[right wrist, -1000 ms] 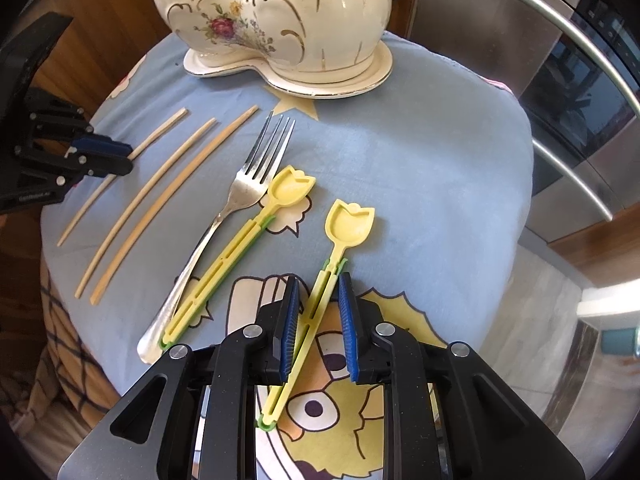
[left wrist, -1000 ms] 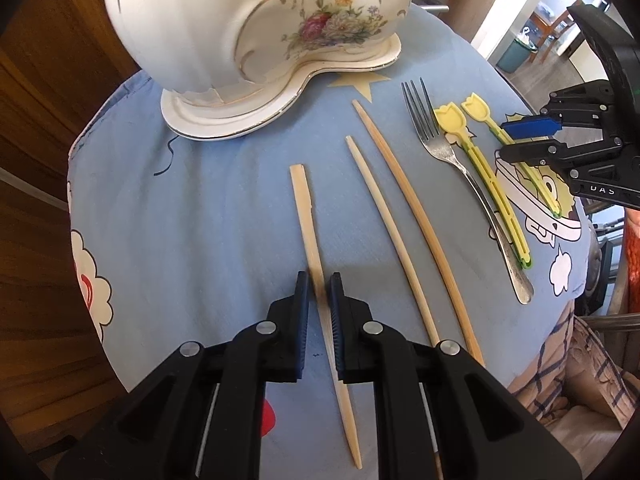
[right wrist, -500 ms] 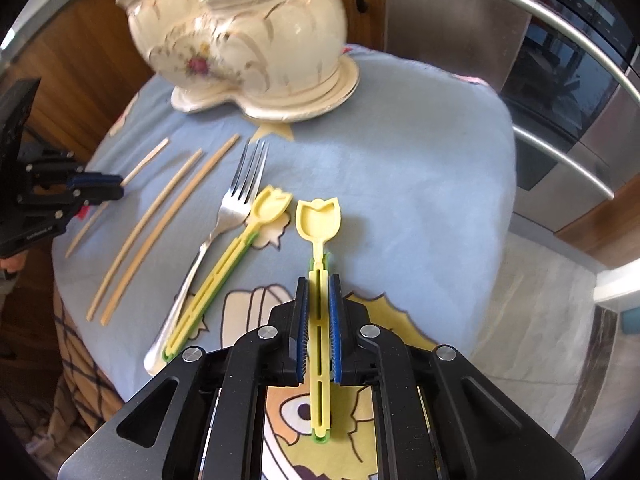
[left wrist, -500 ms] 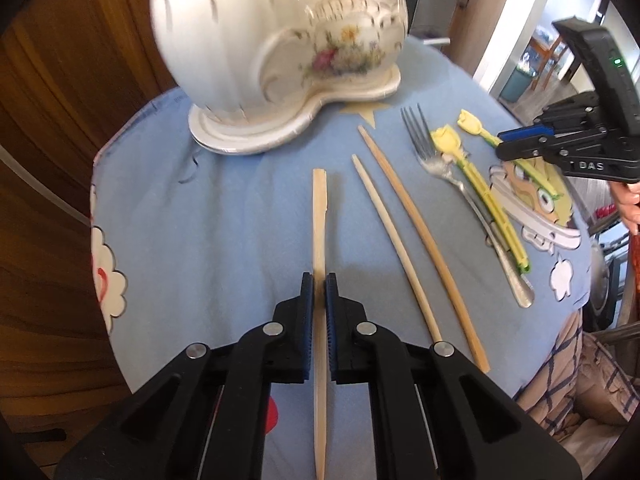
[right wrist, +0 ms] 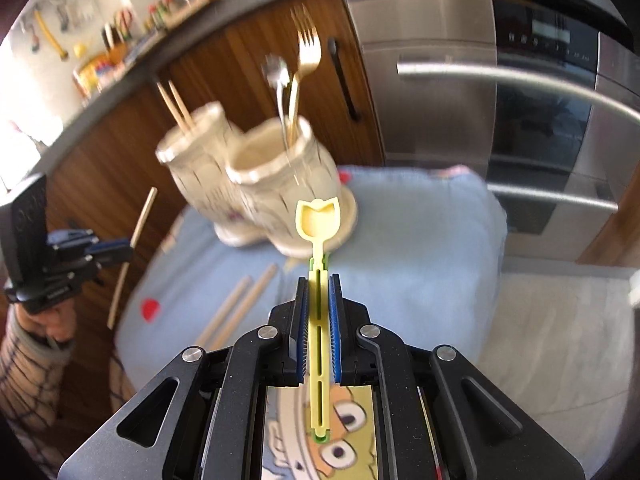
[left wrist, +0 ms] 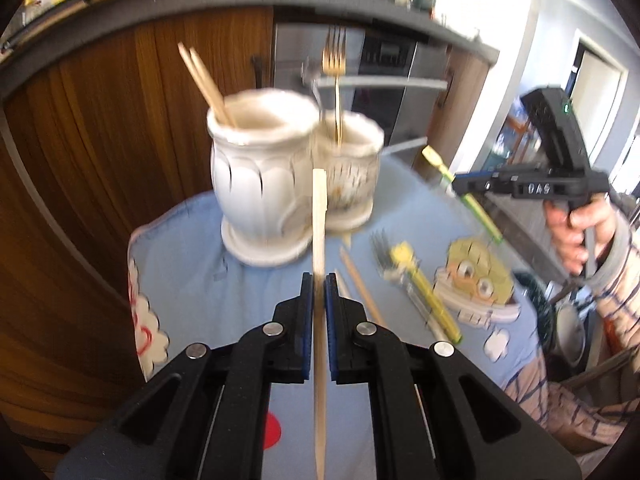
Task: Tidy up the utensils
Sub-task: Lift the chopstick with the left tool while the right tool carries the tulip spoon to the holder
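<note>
Both grippers are carrying things up off the desk (left wrist: 192, 280): the left gripper (left wrist: 319, 284) fingers squeeze a wooden stick (left wrist: 319, 216), the right gripper (right wrist: 318, 284) fingers squeeze a yellow spoon (right wrist: 318, 220), and next each should drop into the white holder (left wrist: 260, 168) at the far side.

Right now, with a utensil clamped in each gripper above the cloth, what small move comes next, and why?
Probably carry the flat wooden stick, clamped in the left gripper, over the white ceramic holder's left cup, where two wooden chopsticks already stand. The right gripper holds the yellow plastic spoon; the gold fork marks its cup.
</note>
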### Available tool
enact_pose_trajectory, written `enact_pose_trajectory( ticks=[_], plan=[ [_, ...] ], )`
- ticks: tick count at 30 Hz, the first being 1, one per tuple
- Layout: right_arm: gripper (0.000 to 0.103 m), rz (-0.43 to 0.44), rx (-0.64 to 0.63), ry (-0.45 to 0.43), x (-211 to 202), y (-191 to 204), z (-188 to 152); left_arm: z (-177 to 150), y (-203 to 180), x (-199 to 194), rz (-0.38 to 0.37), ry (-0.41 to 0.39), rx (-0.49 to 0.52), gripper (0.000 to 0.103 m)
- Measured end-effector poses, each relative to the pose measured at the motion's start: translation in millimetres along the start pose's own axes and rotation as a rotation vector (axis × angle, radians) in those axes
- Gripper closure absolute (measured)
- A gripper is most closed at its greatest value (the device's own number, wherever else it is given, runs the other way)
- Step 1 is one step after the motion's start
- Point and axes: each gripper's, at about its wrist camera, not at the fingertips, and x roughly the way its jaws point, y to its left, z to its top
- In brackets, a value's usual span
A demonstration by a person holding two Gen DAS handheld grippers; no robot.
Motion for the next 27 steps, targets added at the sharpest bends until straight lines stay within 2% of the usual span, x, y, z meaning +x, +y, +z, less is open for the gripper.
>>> enact_pose_trajectory(
  ticks=[8, 17, 27],
  plan=[
    [0.093, 0.083, 0.025, -0.145, -16.8, 12.2, 14.6, 34.4, 0.9, -20.3, -0.016, -0.17, -0.043, 0.097],
    [0.093, 0.151, 0.032, -0.268, -16.9, 27.5, 33.6, 65.4, 14.3, -13.9, 0.009, -0.294, -0.115, 0.097],
    [0.093, 0.153, 0.001, -0.444, -5.7, 46.9, 62.2, 108.6, 18.4, -18.6, 0.064, -0.508, -0.14, 0.097]
  ],
)
